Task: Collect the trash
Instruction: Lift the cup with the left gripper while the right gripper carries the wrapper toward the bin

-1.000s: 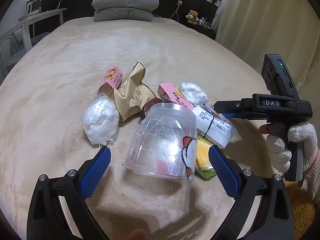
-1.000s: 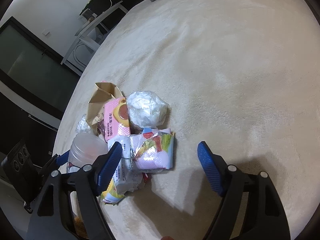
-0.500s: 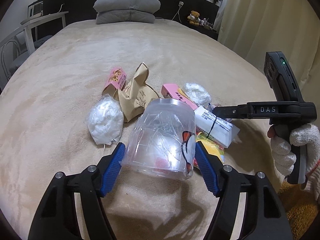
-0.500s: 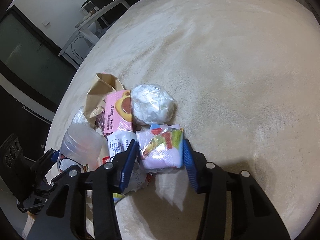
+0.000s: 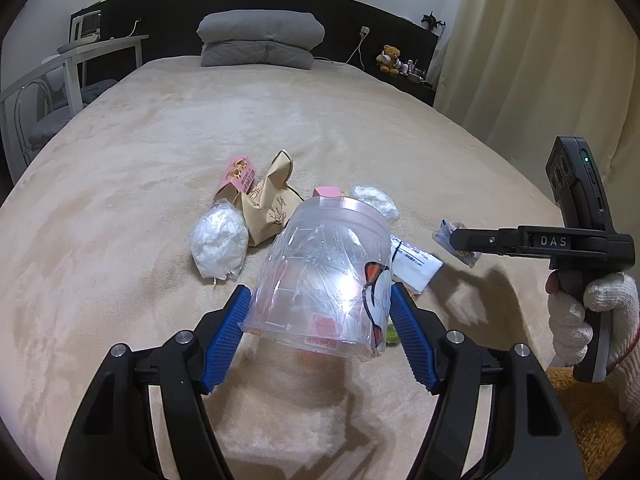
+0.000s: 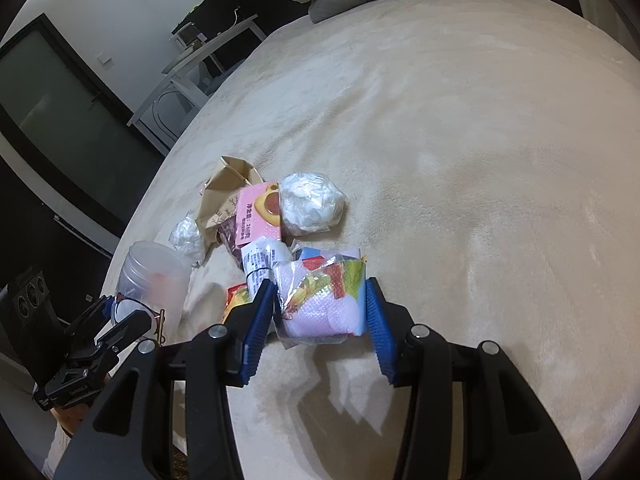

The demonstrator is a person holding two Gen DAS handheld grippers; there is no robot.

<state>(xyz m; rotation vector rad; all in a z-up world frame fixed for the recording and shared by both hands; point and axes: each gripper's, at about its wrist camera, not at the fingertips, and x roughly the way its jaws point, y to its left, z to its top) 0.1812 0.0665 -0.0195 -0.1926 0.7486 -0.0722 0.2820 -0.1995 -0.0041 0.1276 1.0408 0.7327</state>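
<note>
A pile of trash lies on the beige bed [image 5: 120, 200]. My left gripper [image 5: 320, 300] is shut on a clear plastic jar [image 5: 324, 276] with a cartoon print, held tilted just above the blanket. My right gripper [image 6: 319, 286] is shut on a colourful pink-and-white snack packet [image 6: 320, 304], raised a little off the bed; from the left wrist view the same packet [image 5: 442, 234] shows at the right gripper's tip. On the bed remain a brown paper bag [image 5: 268, 208], a pink box [image 6: 258, 212], two crumpled white bags [image 5: 218, 240] [image 6: 312, 204] and a white labelled packet [image 5: 412, 260].
Grey pillows [image 5: 260, 40] lie at the black headboard. A white desk and chair [image 5: 60, 80] stand to the left of the bed, a curtain [image 5: 540, 60] to the right. A gloved hand [image 5: 588, 320] holds the right gripper near the bed's edge.
Both grippers went from wide open to shut: the left closed on the clear jar, the right on the snack packet. Both items have since risen slightly off the blanket.
</note>
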